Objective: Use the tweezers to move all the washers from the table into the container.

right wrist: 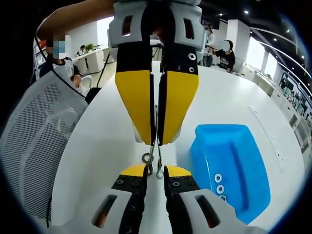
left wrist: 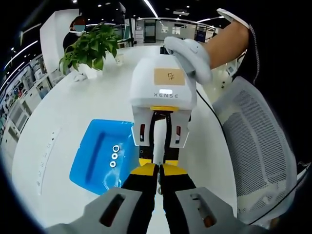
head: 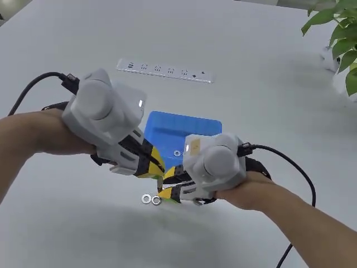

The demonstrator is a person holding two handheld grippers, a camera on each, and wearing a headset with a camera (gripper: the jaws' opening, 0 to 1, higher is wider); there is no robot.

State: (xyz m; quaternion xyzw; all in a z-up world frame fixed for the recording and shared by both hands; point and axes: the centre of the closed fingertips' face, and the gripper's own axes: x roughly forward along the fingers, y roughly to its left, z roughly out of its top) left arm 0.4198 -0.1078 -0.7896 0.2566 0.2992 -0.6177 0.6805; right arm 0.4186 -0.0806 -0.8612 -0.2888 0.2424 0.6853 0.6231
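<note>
Two steel washers (head: pixel 146 199) (right wrist: pixel 146 157) lie side by side on the white table, just in front of the blue container (head: pixel 184 125) (left wrist: pixel 92 161) (right wrist: pixel 234 146). Three more washers (left wrist: pixel 114 156) (right wrist: pixel 221 188) rest inside the container. The grippers face each other, nose to nose. My left gripper (head: pixel 159 167) (left wrist: pixel 159 170) (right wrist: pixel 157 139) is shut on thin metal tweezers (right wrist: pixel 155 156) (left wrist: pixel 157 151), which point down at the loose washers. My right gripper (head: pixel 167 192) (right wrist: pixel 156 171) has its jaws pressed in on both sides of the tweezers' legs near the tips.
A white power strip (head: pixel 164 71) (right wrist: pixel 265 129) lies beyond the container. A potted plant (head: pixel 340 33) (left wrist: pixel 90 48) stands at the far right corner. Black cables (head: pixel 290 167) trail from both grippers. A mesh chair (left wrist: pixel 253 146) (right wrist: pixel 34 146) stands beside the table.
</note>
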